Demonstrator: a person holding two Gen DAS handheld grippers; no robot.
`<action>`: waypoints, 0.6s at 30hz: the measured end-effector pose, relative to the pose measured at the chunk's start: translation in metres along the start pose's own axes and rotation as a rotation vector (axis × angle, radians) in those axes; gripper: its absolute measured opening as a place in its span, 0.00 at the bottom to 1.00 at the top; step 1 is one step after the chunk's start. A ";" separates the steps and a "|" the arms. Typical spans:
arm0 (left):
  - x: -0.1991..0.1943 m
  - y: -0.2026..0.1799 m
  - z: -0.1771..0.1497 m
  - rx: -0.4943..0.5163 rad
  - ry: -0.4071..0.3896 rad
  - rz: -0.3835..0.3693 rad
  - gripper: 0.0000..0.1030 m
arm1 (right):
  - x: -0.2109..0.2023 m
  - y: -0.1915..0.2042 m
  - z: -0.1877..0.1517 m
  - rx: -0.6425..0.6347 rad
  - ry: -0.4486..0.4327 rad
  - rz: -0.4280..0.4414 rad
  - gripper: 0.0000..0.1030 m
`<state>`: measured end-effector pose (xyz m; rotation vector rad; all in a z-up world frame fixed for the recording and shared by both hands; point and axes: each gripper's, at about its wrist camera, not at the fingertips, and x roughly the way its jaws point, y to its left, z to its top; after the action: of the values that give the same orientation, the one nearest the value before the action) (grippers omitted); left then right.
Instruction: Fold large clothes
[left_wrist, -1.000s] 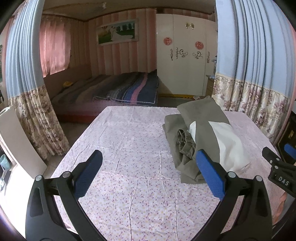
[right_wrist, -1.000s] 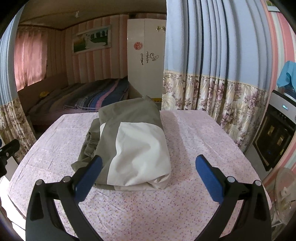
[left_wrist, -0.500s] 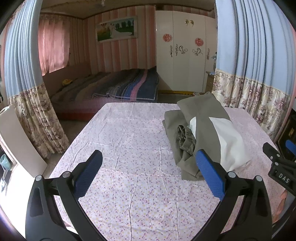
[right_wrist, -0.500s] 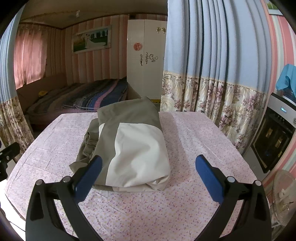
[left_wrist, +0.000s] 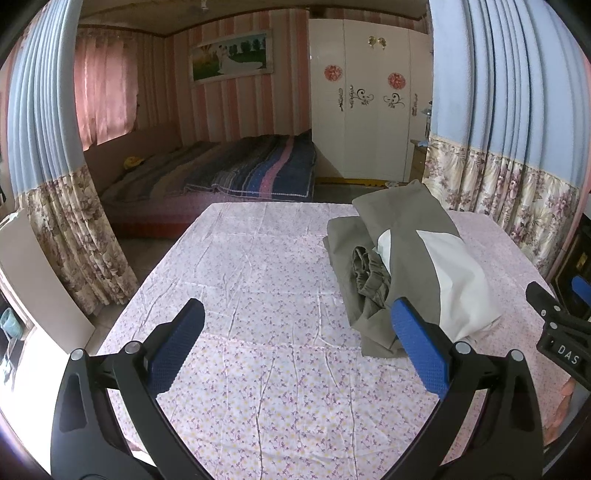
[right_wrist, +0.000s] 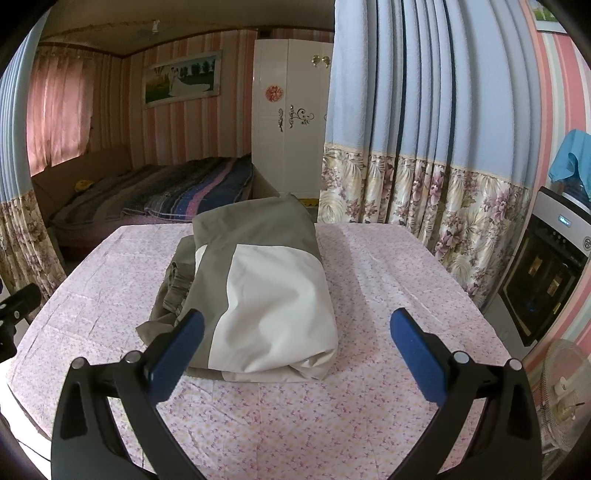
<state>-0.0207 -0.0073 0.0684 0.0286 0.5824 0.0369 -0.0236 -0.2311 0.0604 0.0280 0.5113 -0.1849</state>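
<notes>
Your right gripper (right_wrist: 297, 345) hangs wide and empty, the folded garment (right_wrist: 255, 291) dead ahead, its long axis running near to far on the tabletop (right_wrist: 388, 280). Your left gripper (left_wrist: 293, 343), also wide, has it off to its right, so right is nearer.

My left gripper (left_wrist: 295, 347) hangs level with its blue-padded fingers (left_wrist: 176, 349) spread wide, gripping nothing. My right gripper (right_wrist: 295, 350) is likewise spread and empty, and its black tip (left_wrist: 554, 325) shows at the left camera's right edge.
</notes>
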 end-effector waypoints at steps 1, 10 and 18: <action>0.000 0.000 0.000 0.003 0.001 -0.001 0.97 | 0.000 0.000 0.000 -0.003 0.000 -0.002 0.98; -0.001 -0.009 -0.002 0.053 0.008 -0.027 0.97 | 0.000 -0.003 -0.001 -0.011 -0.003 -0.017 0.98; -0.003 -0.013 -0.001 0.058 0.001 0.001 0.97 | 0.001 -0.003 -0.001 -0.012 0.000 -0.017 0.98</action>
<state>-0.0234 -0.0204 0.0682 0.0853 0.5847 0.0210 -0.0243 -0.2343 0.0589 0.0114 0.5126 -0.1986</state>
